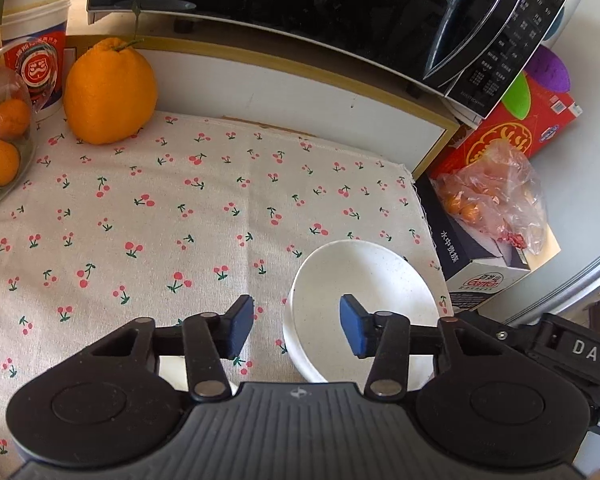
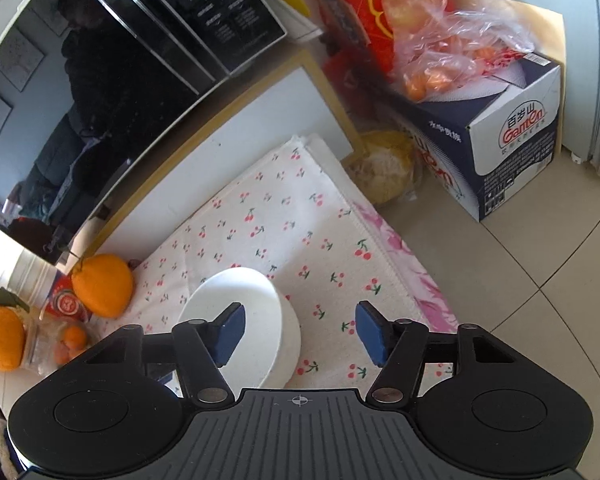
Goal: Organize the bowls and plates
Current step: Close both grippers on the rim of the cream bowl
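Two grippers reach around one white round bowl point(image 1: 364, 300) on the cherry-print cloth point(image 1: 159, 220).
The left gripper point(image 1: 295, 330) and right gripper point(image 2: 300, 332) each have blue fingers point(image 2: 229, 332) partly open around the rim, not squeezing it.

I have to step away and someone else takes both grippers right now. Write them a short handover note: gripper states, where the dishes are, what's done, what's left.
Left gripper: open, straddling the near-left rim of the white bowl, one pad over the inside, one outside; not gripping it.
Right gripper: open, straddling the same bowl's right wall, also not gripping.
The bowl sits upright on the cherry-print cloth, near its right edge. No plates or other bowls in view.
Done: nothing visibly stacked or moved yet.
Left: close on the bowl, lift it, place it with the other dishes.
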`<state>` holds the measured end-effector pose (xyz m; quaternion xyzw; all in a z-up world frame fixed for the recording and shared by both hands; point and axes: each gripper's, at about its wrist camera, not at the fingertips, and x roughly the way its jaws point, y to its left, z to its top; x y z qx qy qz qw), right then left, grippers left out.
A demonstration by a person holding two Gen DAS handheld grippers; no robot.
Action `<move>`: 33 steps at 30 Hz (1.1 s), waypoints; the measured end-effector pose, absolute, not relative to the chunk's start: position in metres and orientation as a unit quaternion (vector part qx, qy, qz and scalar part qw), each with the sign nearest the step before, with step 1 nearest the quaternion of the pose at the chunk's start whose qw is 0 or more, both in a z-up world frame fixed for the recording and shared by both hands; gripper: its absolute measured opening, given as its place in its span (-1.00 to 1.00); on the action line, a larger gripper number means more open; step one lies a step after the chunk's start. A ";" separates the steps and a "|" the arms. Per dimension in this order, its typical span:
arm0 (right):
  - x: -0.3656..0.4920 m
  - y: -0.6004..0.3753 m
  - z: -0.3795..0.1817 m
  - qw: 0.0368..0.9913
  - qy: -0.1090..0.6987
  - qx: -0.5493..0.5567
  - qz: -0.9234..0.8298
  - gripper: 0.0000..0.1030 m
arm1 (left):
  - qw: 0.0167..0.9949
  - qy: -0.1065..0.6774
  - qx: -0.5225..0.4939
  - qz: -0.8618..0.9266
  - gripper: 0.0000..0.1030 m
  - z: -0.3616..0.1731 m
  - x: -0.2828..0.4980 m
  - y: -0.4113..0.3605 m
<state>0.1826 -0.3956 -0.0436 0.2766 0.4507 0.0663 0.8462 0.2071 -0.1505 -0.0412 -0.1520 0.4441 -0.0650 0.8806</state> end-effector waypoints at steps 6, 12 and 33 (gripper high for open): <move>0.191 -0.382 -0.058 0.831 0.476 0.277 0.078 -0.21 | 0.872 0.463 -0.145 -0.063 -0.55 -0.054 0.213 -0.147; 0.193 -0.362 -0.064 0.839 0.491 0.222 0.076 -0.57 | 0.868 0.465 -0.155 -0.074 -0.78 -0.057 0.213 -0.146; 0.174 -0.373 -0.005 0.892 0.370 0.239 0.098 -0.70 | 0.904 0.390 -0.158 -0.081 -0.85 0.000 0.194 -0.152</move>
